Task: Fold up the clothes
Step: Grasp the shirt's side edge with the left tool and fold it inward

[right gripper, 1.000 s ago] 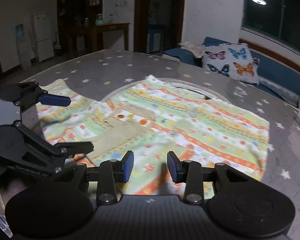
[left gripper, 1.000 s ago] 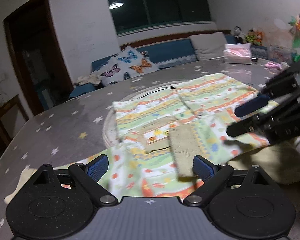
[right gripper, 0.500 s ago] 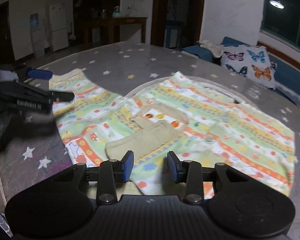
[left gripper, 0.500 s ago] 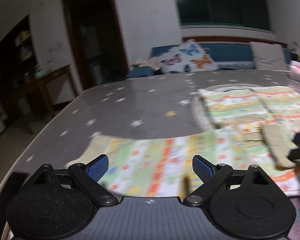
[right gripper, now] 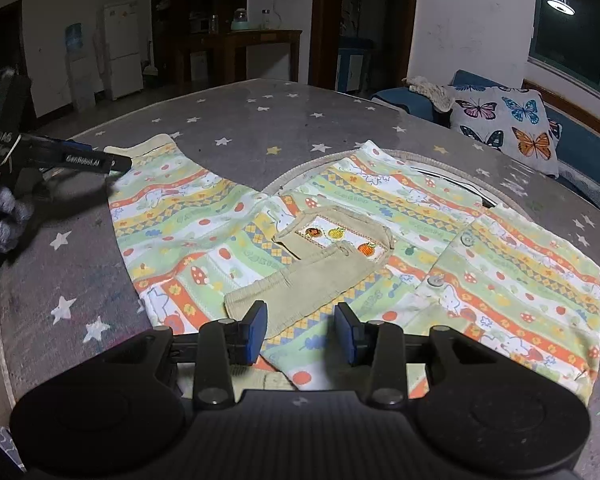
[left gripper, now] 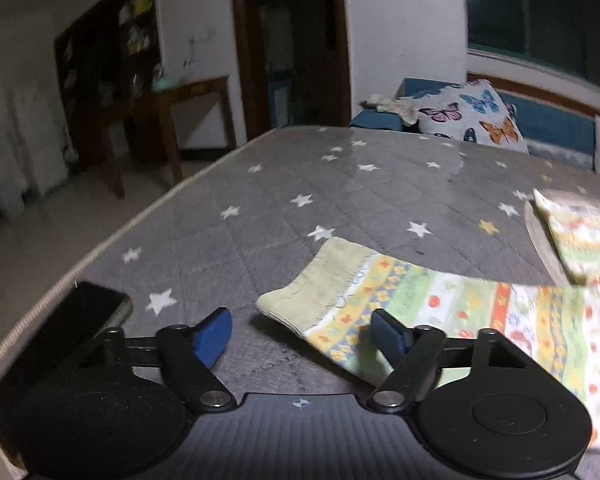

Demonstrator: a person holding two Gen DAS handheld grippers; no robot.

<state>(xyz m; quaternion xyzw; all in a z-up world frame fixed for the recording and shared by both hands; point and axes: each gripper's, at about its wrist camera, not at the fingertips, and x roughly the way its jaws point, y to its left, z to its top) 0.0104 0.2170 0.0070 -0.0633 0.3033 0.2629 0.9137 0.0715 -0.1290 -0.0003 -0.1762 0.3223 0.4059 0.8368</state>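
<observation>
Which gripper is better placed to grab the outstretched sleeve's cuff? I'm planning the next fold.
Left. The left gripper is open, its fingers straddling the sleeve cuff lying flat on the starred cover. The right gripper, also open, sits over the shirt's folded-in sleeve, away from that cuff.

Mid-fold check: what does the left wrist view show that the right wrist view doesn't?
Only the left wrist view: a dark phone by the table edge, beside the open left gripper, which points at the sleeve cuff.

Only the right wrist view: the shirt body with its beige collar and buttons, under the open right gripper.

Both: the patterned shirt, star tablecloth, butterfly pillow.
</observation>
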